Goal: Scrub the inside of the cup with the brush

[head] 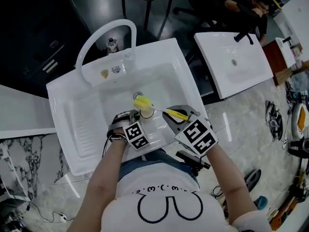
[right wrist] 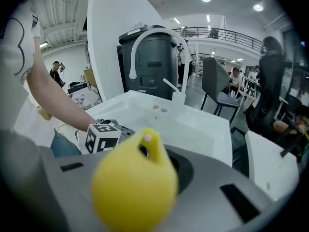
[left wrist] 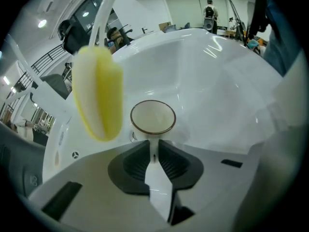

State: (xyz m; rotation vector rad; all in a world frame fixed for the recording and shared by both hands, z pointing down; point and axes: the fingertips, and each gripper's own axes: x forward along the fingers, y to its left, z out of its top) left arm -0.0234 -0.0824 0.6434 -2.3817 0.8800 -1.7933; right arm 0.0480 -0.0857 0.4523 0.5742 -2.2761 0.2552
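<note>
A small white cup (left wrist: 152, 117) with a brown rim hangs over the white sink basin (left wrist: 217, 81), its mouth facing the left gripper view and nothing inside it. My left gripper (left wrist: 153, 146) is shut on the cup's thin white handle. In the head view the cup (head: 147, 113) sits just ahead of the left gripper (head: 140, 122). The yellow sponge brush (head: 143, 103) hovers outside the cup, above and to the left of its mouth (left wrist: 99, 93). Its yellow handle (head: 176, 114) runs back into my right gripper (head: 182, 118), which is shut on it. In the right gripper view the brush (right wrist: 135, 187) is a blur.
The arched white faucet (head: 104, 33) rises at the sink's back edge, with two small items (head: 110, 72) on the ledge and a bottle (head: 112, 45) behind. A ribbed drainboard (head: 82, 124) lies left of the basin. A second white sink (head: 236, 62) stands to the right, with a seated person (head: 248, 8) beyond.
</note>
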